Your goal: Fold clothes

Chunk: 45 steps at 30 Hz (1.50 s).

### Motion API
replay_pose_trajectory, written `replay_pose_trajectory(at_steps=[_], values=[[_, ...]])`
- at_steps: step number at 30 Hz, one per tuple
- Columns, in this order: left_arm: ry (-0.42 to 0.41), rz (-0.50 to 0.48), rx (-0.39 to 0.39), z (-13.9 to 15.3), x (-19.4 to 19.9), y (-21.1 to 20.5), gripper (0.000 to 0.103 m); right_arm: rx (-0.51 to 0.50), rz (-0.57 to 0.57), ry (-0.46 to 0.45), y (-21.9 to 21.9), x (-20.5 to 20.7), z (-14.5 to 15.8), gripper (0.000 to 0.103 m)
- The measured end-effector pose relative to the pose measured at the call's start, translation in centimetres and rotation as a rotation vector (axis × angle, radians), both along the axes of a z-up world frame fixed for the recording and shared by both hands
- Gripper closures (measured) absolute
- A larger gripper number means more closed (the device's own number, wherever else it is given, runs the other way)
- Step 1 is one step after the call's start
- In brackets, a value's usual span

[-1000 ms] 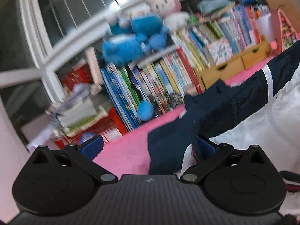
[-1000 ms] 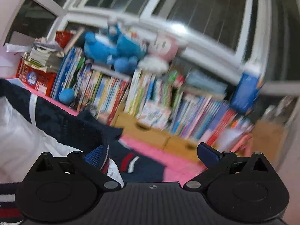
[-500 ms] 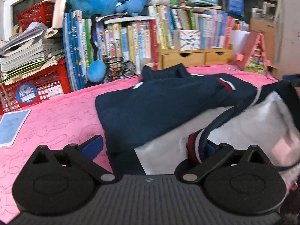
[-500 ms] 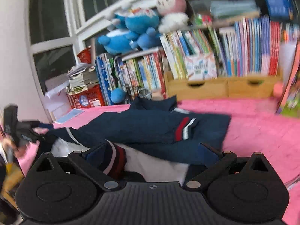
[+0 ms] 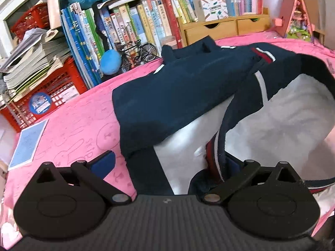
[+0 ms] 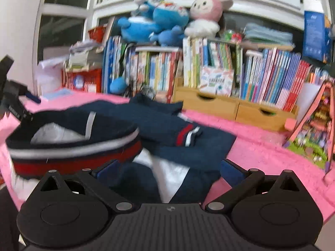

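A navy jacket [image 5: 178, 87] with white fleece lining [image 5: 282, 125] lies on the pink table cover [image 5: 79, 125], sleeves folded across its top. Its red and white striped hem [image 5: 213, 156] stands up against the right finger of my left gripper [image 5: 167, 162], whose jaws are wide apart and open. In the right wrist view the jacket [image 6: 163, 125] has its striped hem [image 6: 73, 154] raised in a loop over the left finger of my right gripper [image 6: 168, 168], also open. The left gripper's body [image 6: 12, 100] shows at that view's far left edge.
Books [image 5: 136, 25] and wooden drawers [image 5: 226, 29] line the back of the table. A red crate [image 5: 48, 87] of papers and a blue leaflet [image 5: 29, 144] sit at the left. A pink model house [image 6: 314, 129] stands at the right. Plush toys [image 6: 159, 21] top the shelf.
Both grippers have tipped down from facing the window toward the table. The jacket's hem has come down with them, and the navy body now lies spread on the pink cover.
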<state>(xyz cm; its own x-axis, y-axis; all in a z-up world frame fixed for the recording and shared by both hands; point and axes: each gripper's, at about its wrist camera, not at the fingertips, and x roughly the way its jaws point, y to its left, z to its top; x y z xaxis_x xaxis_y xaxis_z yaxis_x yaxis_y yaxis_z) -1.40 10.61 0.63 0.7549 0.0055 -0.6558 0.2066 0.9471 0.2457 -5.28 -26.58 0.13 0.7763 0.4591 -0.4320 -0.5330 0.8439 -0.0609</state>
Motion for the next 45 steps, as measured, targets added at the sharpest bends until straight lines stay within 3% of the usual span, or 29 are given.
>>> replay_pose_trajectory(at_steps=[9, 14, 17, 22, 24, 27, 31, 38, 42, 45], values=[[-0.029, 0.008, 0.046, -0.1, -0.6, -0.8, 0.0, -0.032, 0.124, 0.052, 2.9, -2.8, -1.4, 0.002], [-0.047, 0.01, 0.07, -0.1, -0.9, -1.2, 0.0, -0.011, 0.384, 0.012, 5.9, -6.4, 0.6, 0.002], [-0.055, 0.009, 0.061, 0.0, -1.1, -1.1, 0.0, -0.056, 0.532, -0.016, 8.6, -8.4, 1.2, 0.002], [-0.061, 0.011, 0.038, -0.1, -1.4, -0.8, 0.0, -0.15, 0.69, 0.102, 13.6, -9.8, -0.4, 0.002], [-0.068, 0.008, 0.026, -0.2, -1.6, -0.7, 0.0, -0.203, 0.72, 0.11, 14.8, -10.4, -1.0, 0.001], [-0.074, 0.012, 0.003, -0.2, -1.5, -0.4, 0.0, -0.248, 0.698, 0.094, 15.8, -10.4, -1.2, 0.001], [-0.092, 0.005, -0.043, 0.2, -2.0, 0.2, 0.0, -0.22, 0.559, 0.111, 16.7, -8.0, -0.7, 0.001], [-0.154, -0.091, -0.26, 2.5, -5.2, 2.7, 0.0, -0.237, 0.263, 0.155, 19.0, 0.4, -1.3, 0.0], [-0.204, -0.147, -0.358, 3.4, -7.1, 4.3, 0.0, -0.117, 0.176, 0.221, 18.6, 3.4, -1.2, 0.0], [-0.221, -0.187, -0.362, 3.5, -7.7, 4.4, 0.0, 0.034, 0.107, 0.257, 17.0, 4.7, -0.2, 0.001]])
